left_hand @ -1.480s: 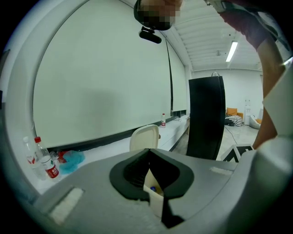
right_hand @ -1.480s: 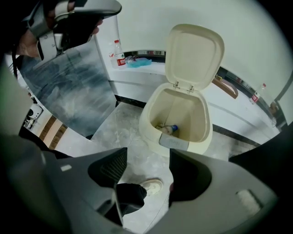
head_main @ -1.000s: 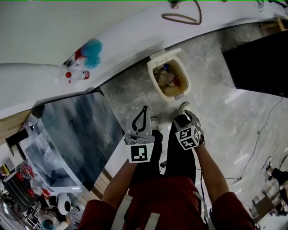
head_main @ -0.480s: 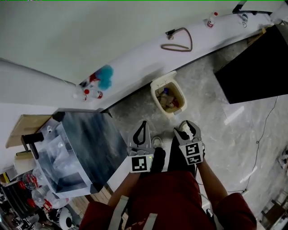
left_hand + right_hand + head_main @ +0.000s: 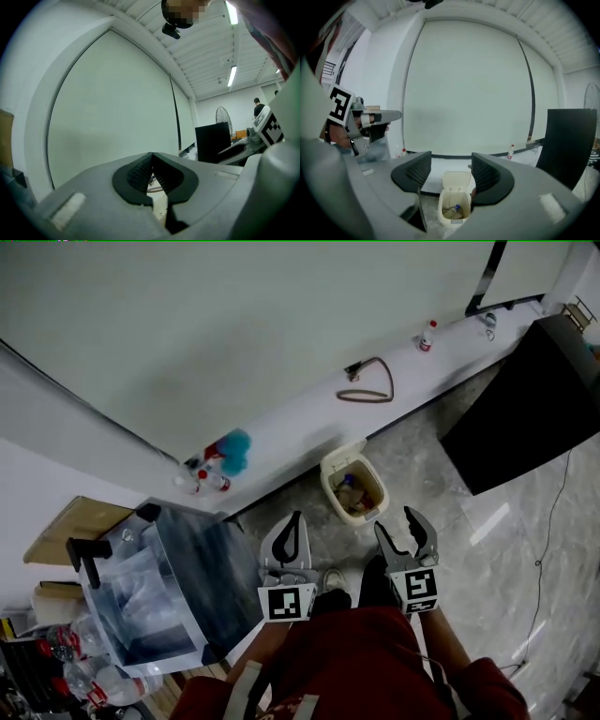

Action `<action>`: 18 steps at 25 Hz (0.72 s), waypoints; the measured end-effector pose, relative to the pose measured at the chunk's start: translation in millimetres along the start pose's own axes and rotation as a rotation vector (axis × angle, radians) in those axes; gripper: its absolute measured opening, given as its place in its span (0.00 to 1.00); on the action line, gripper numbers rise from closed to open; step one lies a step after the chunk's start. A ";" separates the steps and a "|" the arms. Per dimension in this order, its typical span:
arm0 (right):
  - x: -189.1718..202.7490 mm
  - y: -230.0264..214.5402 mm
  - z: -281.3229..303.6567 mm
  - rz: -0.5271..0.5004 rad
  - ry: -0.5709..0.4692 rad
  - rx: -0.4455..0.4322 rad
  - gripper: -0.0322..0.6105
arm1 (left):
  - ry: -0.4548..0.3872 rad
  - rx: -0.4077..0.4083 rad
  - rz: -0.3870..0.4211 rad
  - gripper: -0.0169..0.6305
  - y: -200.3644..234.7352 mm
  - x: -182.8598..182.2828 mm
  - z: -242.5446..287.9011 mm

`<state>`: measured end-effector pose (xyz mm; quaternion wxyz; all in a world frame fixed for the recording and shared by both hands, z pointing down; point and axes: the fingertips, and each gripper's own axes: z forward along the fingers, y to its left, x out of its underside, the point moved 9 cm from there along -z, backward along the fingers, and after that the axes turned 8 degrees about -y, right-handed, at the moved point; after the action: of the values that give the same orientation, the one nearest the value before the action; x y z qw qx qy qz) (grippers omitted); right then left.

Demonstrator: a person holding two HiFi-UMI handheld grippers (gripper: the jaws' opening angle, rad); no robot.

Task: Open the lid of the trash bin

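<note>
The cream trash bin (image 5: 354, 487) stands on the grey floor against the white ledge, its lid (image 5: 343, 457) tipped up and rubbish showing inside. In the right gripper view the trash bin (image 5: 454, 206) sits low between the jaws, some way off, with its lid (image 5: 456, 180) upright. My right gripper (image 5: 397, 524) is open and holds nothing. My left gripper (image 5: 297, 519) is shut with nothing in it, its pads (image 5: 140, 169) pressed together. Both hang in front of the person's body, short of the bin.
On the white ledge (image 5: 300, 418) lie a brown cable loop (image 5: 367, 387), small bottles (image 5: 208, 480) and a blue fluffy thing (image 5: 233, 448). A clear plastic box (image 5: 155, 592) stands at the left. A black cabinet (image 5: 530, 395) is at the right.
The head view has drawn back and up, so the bin looks smaller and farther. Both grippers have come back toward the body. The right jaws now stand wider apart.
</note>
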<state>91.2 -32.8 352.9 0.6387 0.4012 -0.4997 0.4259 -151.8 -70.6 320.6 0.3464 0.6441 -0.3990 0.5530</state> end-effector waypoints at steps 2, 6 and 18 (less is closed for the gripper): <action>-24.4 -2.3 0.3 -0.011 -0.062 0.027 0.46 | -0.025 -0.010 0.008 0.03 5.1 -13.7 2.7; -71.6 -5.5 -2.3 -0.043 -0.181 0.074 0.46 | -0.071 -0.022 0.032 0.03 15.2 -41.1 4.0; -156.5 -0.9 -17.3 -0.127 -0.410 0.160 0.46 | -0.178 0.007 0.121 0.03 25.4 -108.5 9.3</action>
<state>75.6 -39.2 196.4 0.5152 0.5595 -0.5575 0.3328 -178.1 -75.9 212.0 0.2735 0.6665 -0.4647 0.5149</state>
